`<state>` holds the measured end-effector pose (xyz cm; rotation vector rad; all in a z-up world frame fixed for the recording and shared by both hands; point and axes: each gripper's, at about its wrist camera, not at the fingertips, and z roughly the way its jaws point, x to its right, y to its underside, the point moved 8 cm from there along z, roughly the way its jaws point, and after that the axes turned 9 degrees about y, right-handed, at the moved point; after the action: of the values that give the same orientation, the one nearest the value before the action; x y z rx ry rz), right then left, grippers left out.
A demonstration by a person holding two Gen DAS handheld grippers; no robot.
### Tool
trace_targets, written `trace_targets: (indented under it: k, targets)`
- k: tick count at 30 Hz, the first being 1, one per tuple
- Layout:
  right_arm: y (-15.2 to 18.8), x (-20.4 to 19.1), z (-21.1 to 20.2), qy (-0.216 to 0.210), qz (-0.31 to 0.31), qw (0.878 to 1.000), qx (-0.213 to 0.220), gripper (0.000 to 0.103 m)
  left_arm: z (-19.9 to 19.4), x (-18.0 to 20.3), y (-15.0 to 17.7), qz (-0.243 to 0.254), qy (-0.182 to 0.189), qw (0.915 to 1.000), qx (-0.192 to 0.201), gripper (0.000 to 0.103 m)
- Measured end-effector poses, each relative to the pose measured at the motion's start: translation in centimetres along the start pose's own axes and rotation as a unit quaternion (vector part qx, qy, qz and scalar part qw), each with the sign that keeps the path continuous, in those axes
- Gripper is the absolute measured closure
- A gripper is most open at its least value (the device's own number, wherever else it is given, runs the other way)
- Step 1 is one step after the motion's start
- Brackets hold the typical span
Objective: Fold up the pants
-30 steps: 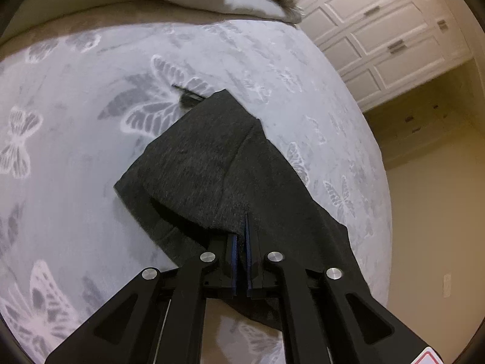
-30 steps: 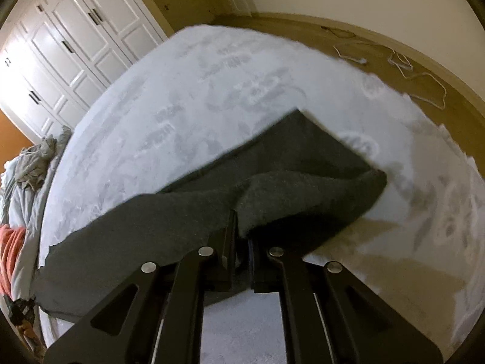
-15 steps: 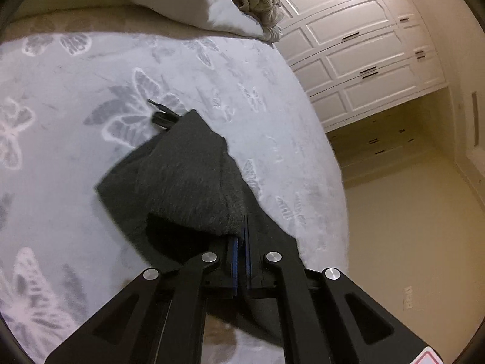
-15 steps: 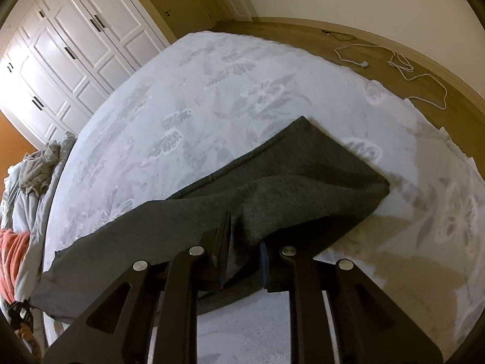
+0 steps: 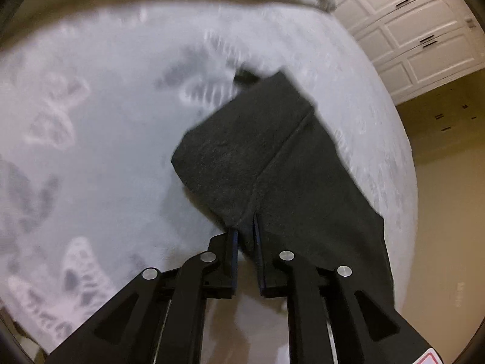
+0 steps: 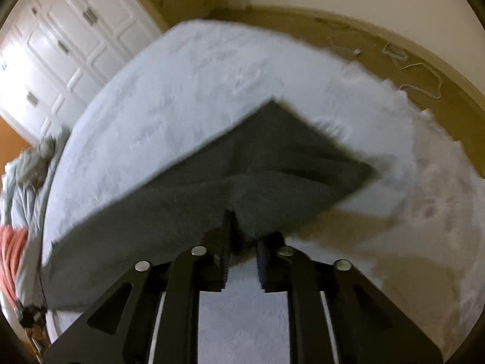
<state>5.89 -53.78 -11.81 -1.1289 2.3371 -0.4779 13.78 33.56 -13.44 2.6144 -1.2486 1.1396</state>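
The dark grey pants (image 5: 272, 163) lie folded on a pale grey butterfly-print bed cover (image 5: 91, 151). In the left wrist view my left gripper (image 5: 245, 236) has its jaws slightly parted, with a fold of the pants' near edge still between them. In the right wrist view the pants (image 6: 212, 188) spread across the cover (image 6: 212, 75). My right gripper (image 6: 242, 236) is open, its jaws apart around the near edge of the cloth. Both views are motion-blurred.
White panelled closet doors (image 5: 409, 30) stand beyond the bed. A heap of grey and orange bedding (image 6: 18, 212) lies at the left. White cords (image 6: 409, 60) lie on the brown floor by the wall. A small dark item (image 5: 245, 77) pokes out past the pants' far corner.
Both grippers went from shut on the pants to parted. The right jaws opened first, the left ones only now. The lifted cloth has dropped flatter onto the bed, and both cameras have shifted.
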Motion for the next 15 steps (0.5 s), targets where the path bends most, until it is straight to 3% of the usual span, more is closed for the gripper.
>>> trace_targets:
  k: [1, 2, 3, 5, 9, 11, 13, 15]
  targets:
    - [-0.1, -0.2, -0.7, -0.014, 0.006, 1.0, 0.006, 0.086, -0.6, 0.5, 0.1, 0.008, -0.008, 0.9999, 0.008, 0.07]
    - [-0.1, -0.5, -1.0, -0.024, 0.004, 1.0, 0.006, 0.083, -1.1, 0.8, 0.3, 0.01, -0.015, 0.9997, 0.015, 0.041]
    - [0.0, -0.6, -1.1, -0.025, 0.001, 1.0, 0.004, 0.077, -1.5, 1.5, 0.7, 0.012, -0.007, 0.9996, 0.025, 0.034]
    - [0.2, -0.7, -0.6, -0.011, -0.005, 1.0, -0.001, 0.047, -0.6, 3.0, 1.8, 0.028, 0.011, 0.9996, 0.001, 0.033]
    - [1.0, -1.4, 0.2, -0.01, -0.014, 1.0, -0.022, 0.047, 1.5, 3.0, 3.7, 0.009, 0.011, 0.9991, -0.039, 0.033]
    - [1.1, -1.9, -0.4, -0.021, -0.013, 1.0, -0.019, 0.047, 1.1, 4.6, 4.7, 0.003, 0.048, 0.9982, -0.037, 0.033]
    - [1.0, -2.7, -1.1, -0.034, -0.018, 0.999, -0.004, 0.047, 0.9, 7.5, 6.4, 0.05, 0.07, 0.9954, -0.042, 0.032]
    - [0.5, -2.8, -0.8, -0.012, -0.036, 0.999, 0.014, 0.047, 2.3, 9.5, 8.0, 0.107, 0.054, 0.9913, -0.056, 0.027]
